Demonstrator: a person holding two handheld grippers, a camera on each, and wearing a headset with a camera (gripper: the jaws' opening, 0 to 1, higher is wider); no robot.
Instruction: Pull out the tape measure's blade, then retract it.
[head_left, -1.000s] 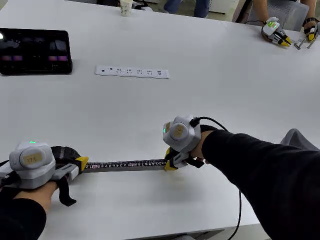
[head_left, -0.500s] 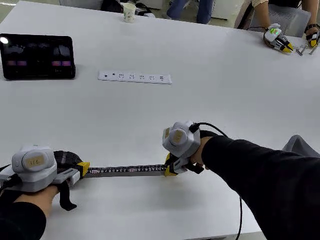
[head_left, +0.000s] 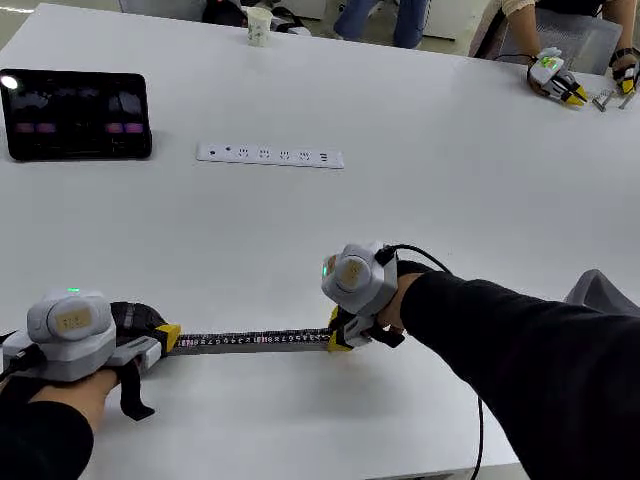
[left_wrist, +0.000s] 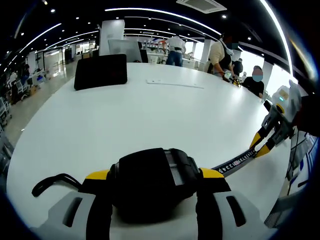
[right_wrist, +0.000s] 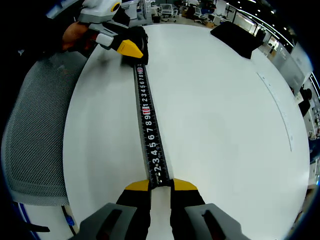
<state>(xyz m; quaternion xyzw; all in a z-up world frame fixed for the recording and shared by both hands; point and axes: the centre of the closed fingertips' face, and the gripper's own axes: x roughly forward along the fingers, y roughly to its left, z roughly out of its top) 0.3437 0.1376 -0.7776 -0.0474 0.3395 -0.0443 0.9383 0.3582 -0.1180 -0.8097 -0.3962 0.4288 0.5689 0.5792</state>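
White table (head_left: 450, 180) all the way across, and behind it a bright open office with light strips in the ceiling. Take the power strip (head_left: 270, 155) as the mark. On its near side, by the table's front edge, there's the tape measure (left_wrist: 150, 182), a black body with a black strap (head_left: 130, 385) trailing, and the left gripper (left_wrist: 155, 175) has its jaws clamped on the two sides. The blade (right_wrist: 150, 135) is out, flat on the table, dark with white numerals, reaching the right gripper (right_wrist: 160, 186), whose yellow-tipped jaws pinch its end. Left of the power strip sits a dark tablet (head_left: 78, 112). Beyond it stands a paper cup (head_left: 259, 25), and far to its right are another person's grippers (head_left: 555, 72).
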